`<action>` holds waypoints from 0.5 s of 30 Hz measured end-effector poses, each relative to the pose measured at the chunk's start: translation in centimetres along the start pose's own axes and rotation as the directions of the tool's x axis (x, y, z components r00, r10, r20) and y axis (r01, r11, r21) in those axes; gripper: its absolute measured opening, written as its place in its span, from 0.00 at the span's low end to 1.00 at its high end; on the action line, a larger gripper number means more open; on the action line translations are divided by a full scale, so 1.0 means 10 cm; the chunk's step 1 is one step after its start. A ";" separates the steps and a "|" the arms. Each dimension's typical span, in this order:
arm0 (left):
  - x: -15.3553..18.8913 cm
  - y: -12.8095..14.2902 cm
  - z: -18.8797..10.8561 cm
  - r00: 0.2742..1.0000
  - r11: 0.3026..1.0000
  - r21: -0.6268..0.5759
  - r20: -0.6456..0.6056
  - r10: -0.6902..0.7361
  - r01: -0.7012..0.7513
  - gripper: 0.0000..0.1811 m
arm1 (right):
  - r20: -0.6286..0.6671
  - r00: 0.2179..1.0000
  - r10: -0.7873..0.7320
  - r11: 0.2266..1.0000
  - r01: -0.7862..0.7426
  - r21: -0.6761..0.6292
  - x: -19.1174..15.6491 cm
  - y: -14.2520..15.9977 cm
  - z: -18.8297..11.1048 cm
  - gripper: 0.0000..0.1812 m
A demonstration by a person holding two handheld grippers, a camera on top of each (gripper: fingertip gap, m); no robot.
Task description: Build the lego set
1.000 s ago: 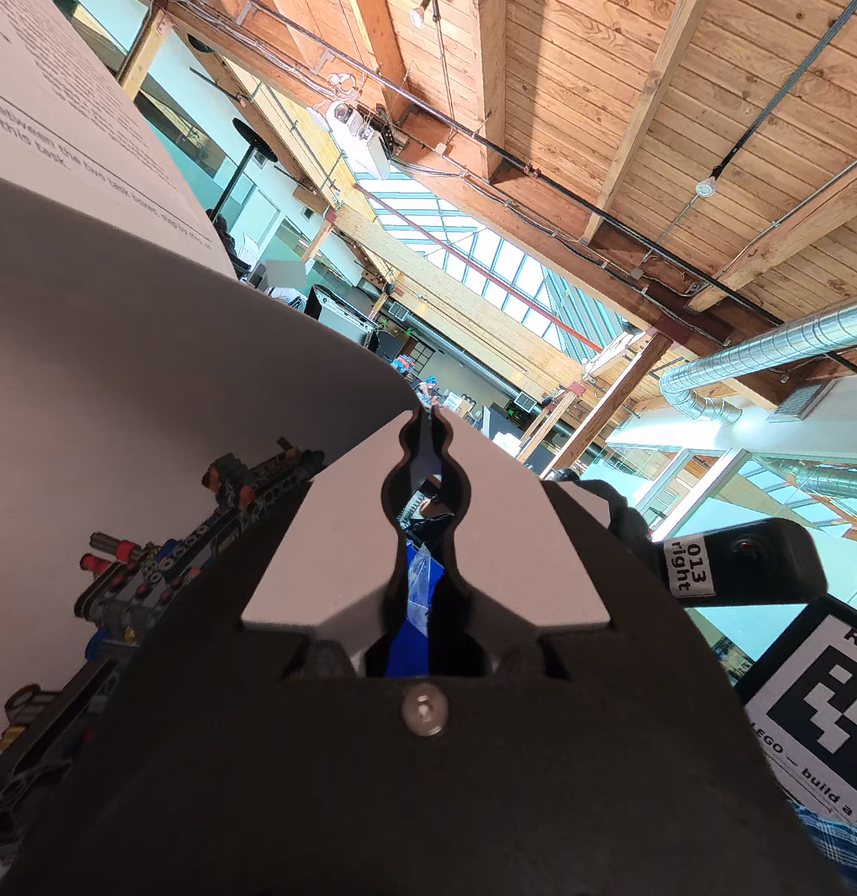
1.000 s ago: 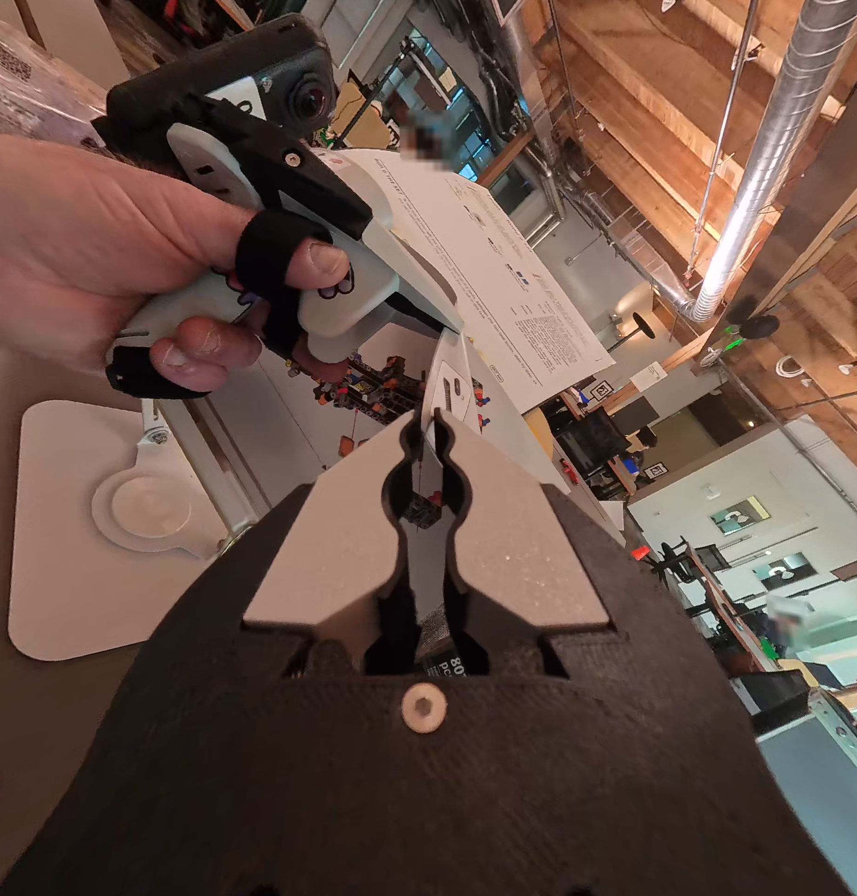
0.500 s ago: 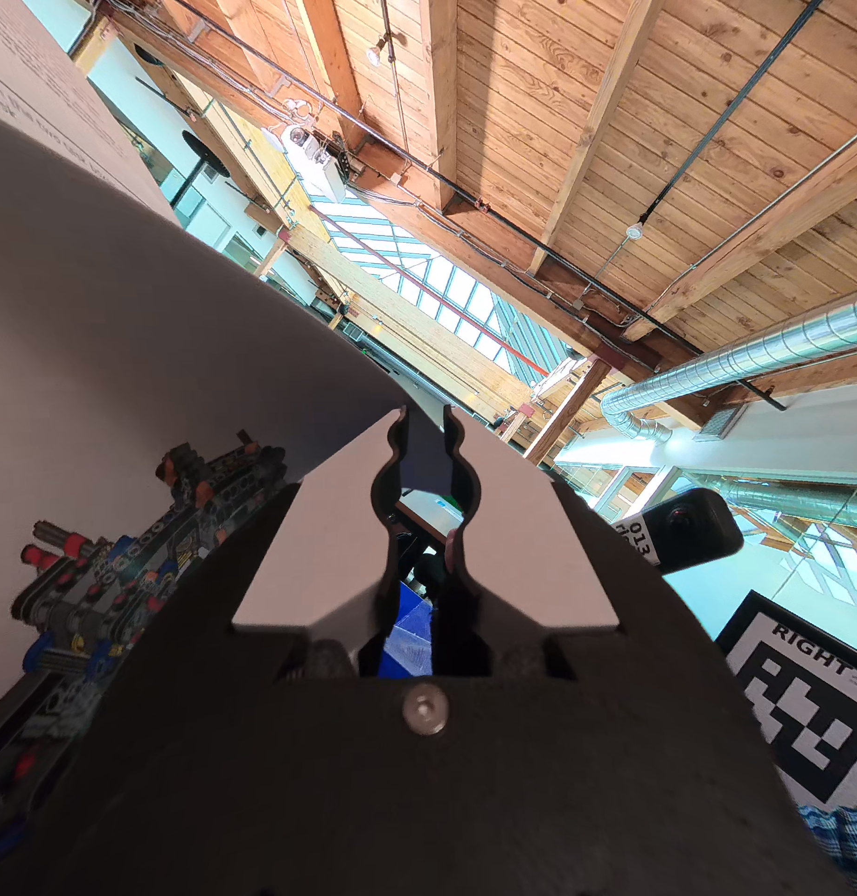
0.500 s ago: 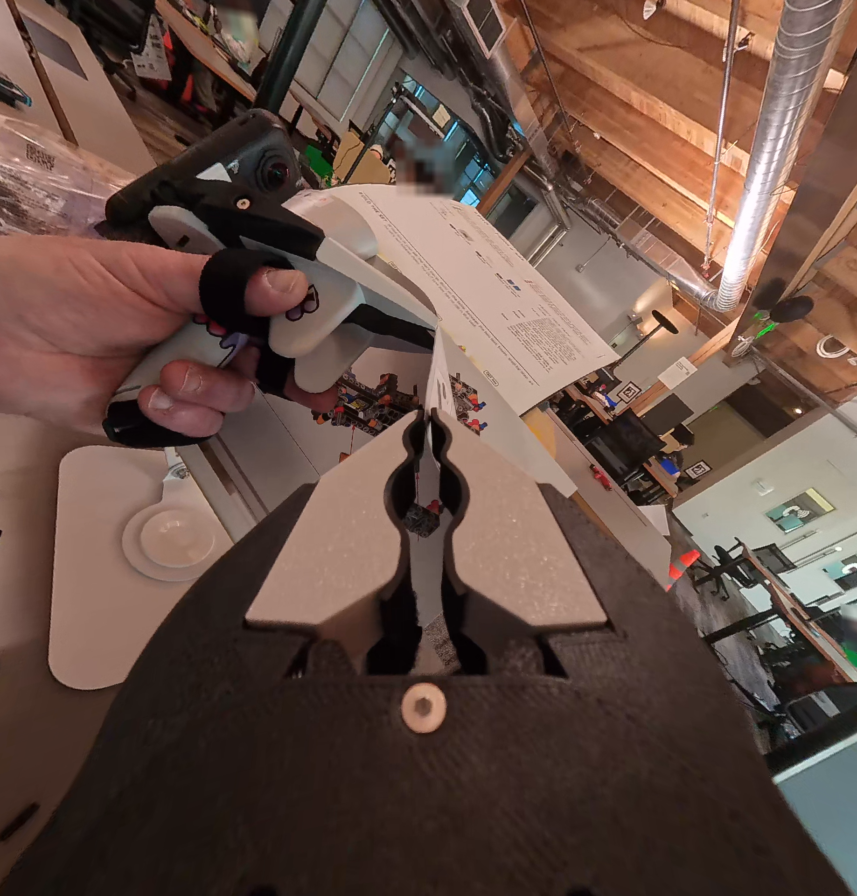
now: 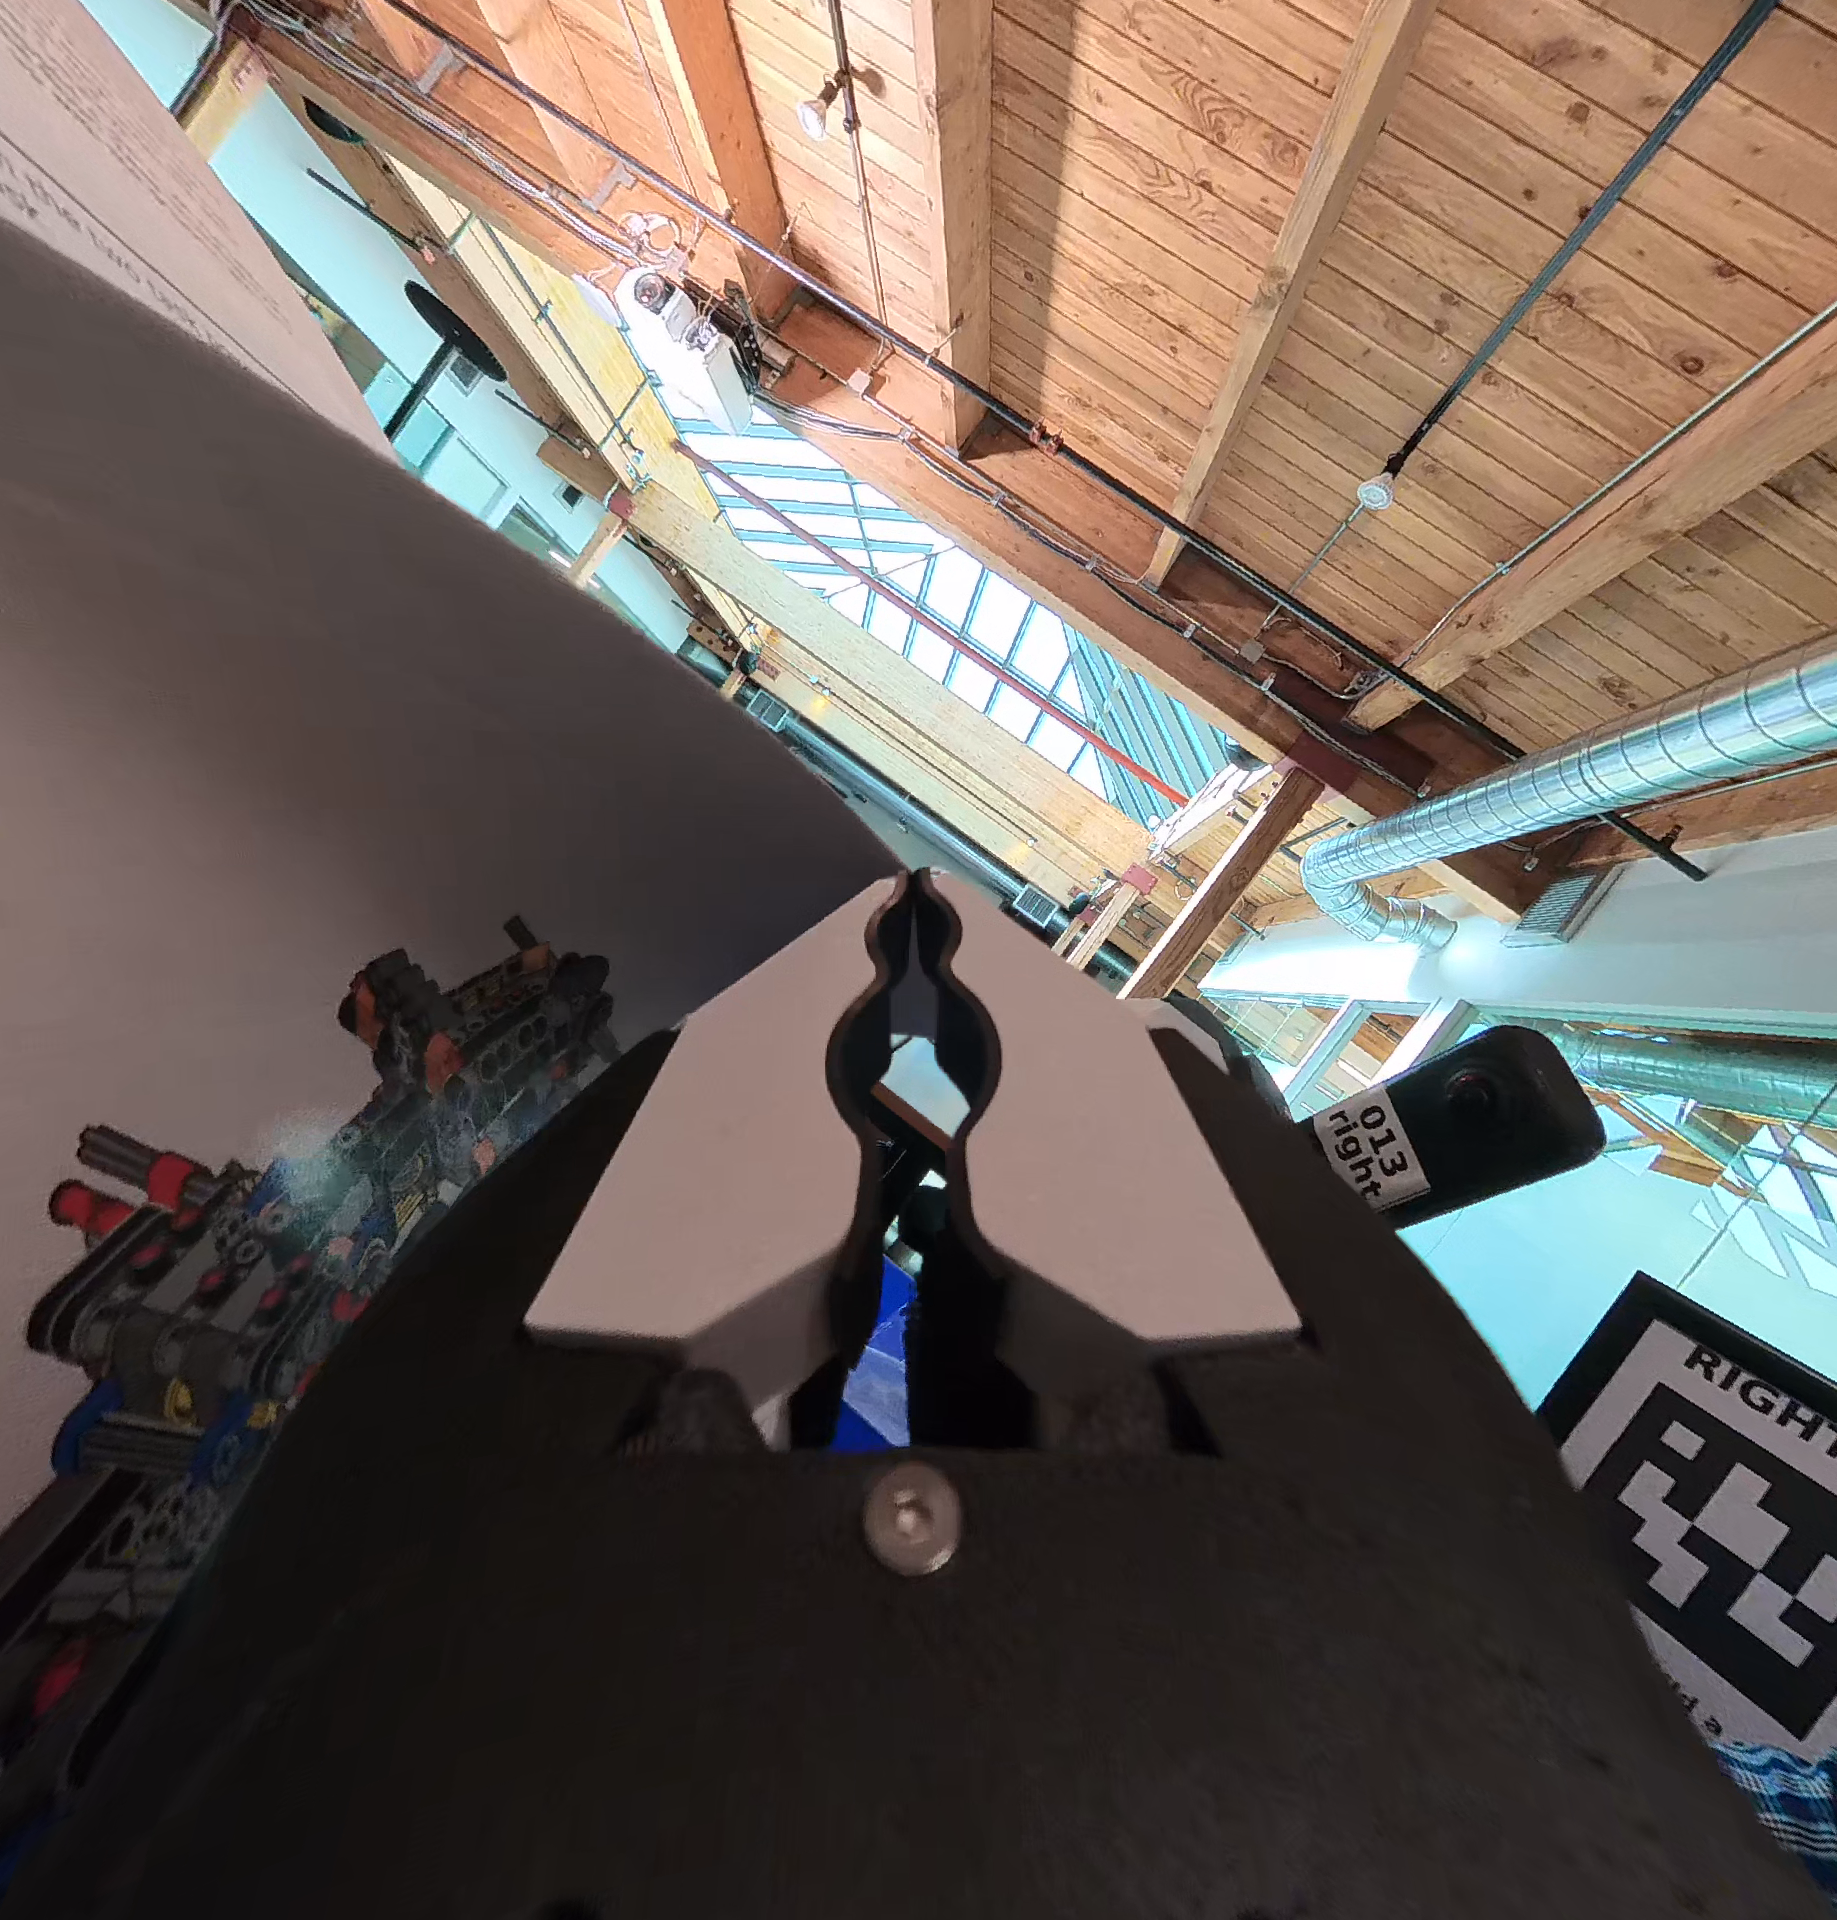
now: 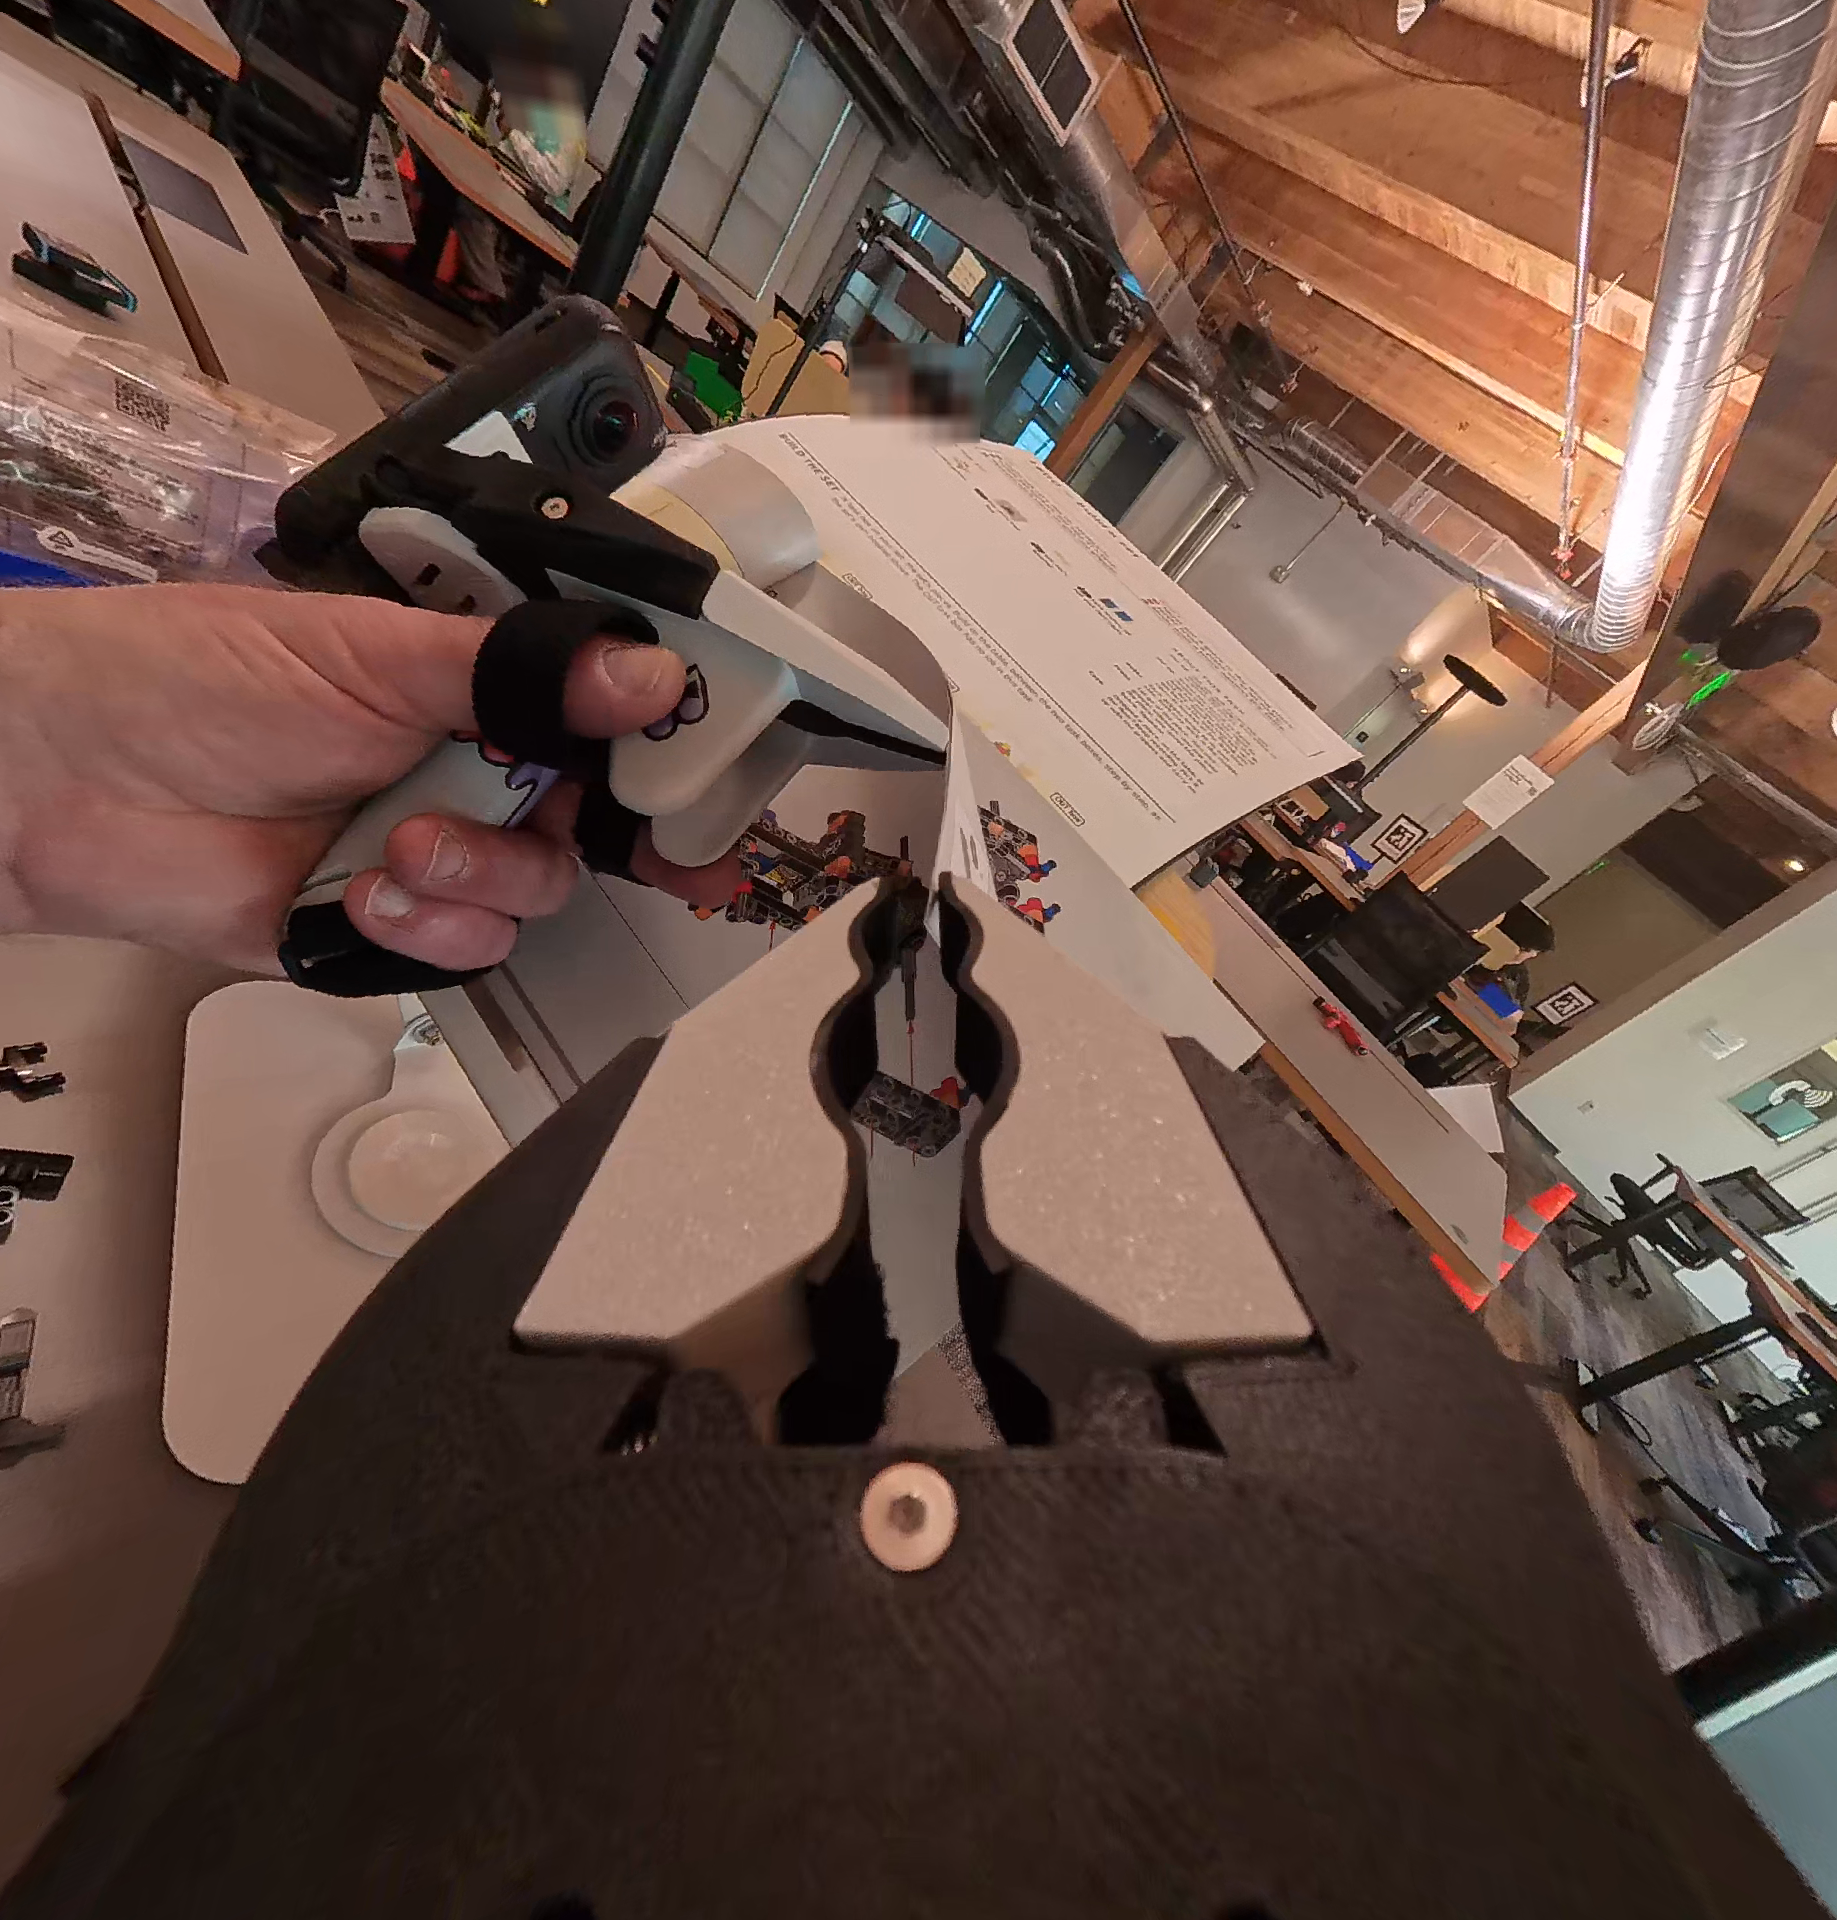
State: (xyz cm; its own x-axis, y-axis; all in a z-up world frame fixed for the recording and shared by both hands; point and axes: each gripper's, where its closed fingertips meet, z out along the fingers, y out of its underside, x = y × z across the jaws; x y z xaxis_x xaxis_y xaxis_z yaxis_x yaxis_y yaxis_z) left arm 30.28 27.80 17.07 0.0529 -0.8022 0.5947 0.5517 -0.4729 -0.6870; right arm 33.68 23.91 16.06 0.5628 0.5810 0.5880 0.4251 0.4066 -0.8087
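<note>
I see left gripper (image 6: 919, 750) clenched on the instruction sheet (image 6: 1059, 613), held aloft | right gripper (image 6: 935, 894) pinching that sheet's lower edge; loose lego pieces (image 6: 15, 1169) lie on the table (image 6: 83, 1558) at left

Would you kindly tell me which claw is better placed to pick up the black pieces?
Left, probably. In the right wrist view the left claw and its hand hang nearer the black pieces; the right claw sits farther right. Both are shut on the sheet, so either must release first.
</note>
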 end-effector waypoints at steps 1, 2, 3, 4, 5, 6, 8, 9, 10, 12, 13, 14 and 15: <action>-0.01 0.00 0.00 1.000 1.000 -0.002 0.009 0.010 -0.010 0.00 | -0.014 1.000 0.000 1.000 0.000 -0.002 0.03 0.00 0.00 0.05; -0.02 0.00 0.01 1.000 1.000 -0.003 0.020 0.023 -0.023 0.00 | -0.029 1.000 -0.008 1.000 0.008 -0.001 0.05 0.00 -0.01 0.13; -0.02 0.01 0.01 0.999 1.000 -0.009 0.023 0.029 -0.029 0.00 | -0.035 0.999 -0.022 1.000 0.022 -0.012 0.05 0.01 -0.01 0.19; -0.03 0.01 0.02 0.999 0.999 -0.015 0.024 0.029 -0.029 0.00 | -0.045 0.998 -0.039 0.999 0.038 -0.016 0.06 0.00 -0.02 0.19; -0.05 0.01 0.02 0.999 0.999 -0.017 0.036 0.031 -0.031 0.00 | -0.067 0.996 -0.056 0.998 0.055 -0.014 0.08 -0.01 -0.04 0.20; -0.06 0.02 0.03 0.999 0.999 -0.021 0.041 0.036 -0.035 0.00 | -0.085 0.994 -0.074 0.997 0.072 -0.021 0.10 -0.01 -0.05 0.20; -0.09 0.03 0.04 0.997 0.999 -0.031 0.063 0.042 -0.040 0.00 | -0.090 0.989 -0.120 0.992 0.115 -0.054 0.11 0.03 -0.06 0.13; -0.10 0.03 0.04 0.996 0.998 -0.029 0.071 0.050 -0.048 0.00 | -0.093 0.986 -0.141 0.988 0.134 -0.077 0.12 0.07 -0.05 0.07; -0.09 0.04 0.04 0.996 0.998 -0.033 0.067 0.057 -0.055 0.00 | -0.087 0.985 -0.150 0.986 0.142 -0.090 0.12 0.11 -0.04 0.07; -0.09 0.07 0.05 0.995 0.997 -0.046 0.072 0.065 -0.062 0.00 | -0.048 0.994 -0.103 0.991 0.098 -0.094 0.09 0.18 0.01 0.10; -0.09 0.08 0.06 0.995 0.997 -0.054 0.071 0.067 -0.063 0.00 | -0.052 0.994 -0.093 0.991 0.088 -0.097 0.11 0.19 0.03 0.14; -0.08 0.09 0.06 0.995 0.997 -0.056 0.070 0.066 -0.062 0.00 | -0.063 0.993 -0.101 0.990 0.094 -0.101 0.13 0.20 0.04 0.17; -0.08 0.09 0.05 0.995 0.996 -0.056 0.071 0.067 -0.063 0.00 | -0.075 0.991 -0.109 0.990 0.101 -0.099 0.16 0.18 0.04 0.18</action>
State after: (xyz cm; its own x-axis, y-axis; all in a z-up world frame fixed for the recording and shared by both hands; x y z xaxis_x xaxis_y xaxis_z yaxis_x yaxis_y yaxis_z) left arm 31.19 28.20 16.18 0.1491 -0.8042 0.5754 0.4998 -0.4408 -0.7456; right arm 35.10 25.83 15.51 0.5650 0.4787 0.6721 0.5481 0.3911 -0.7393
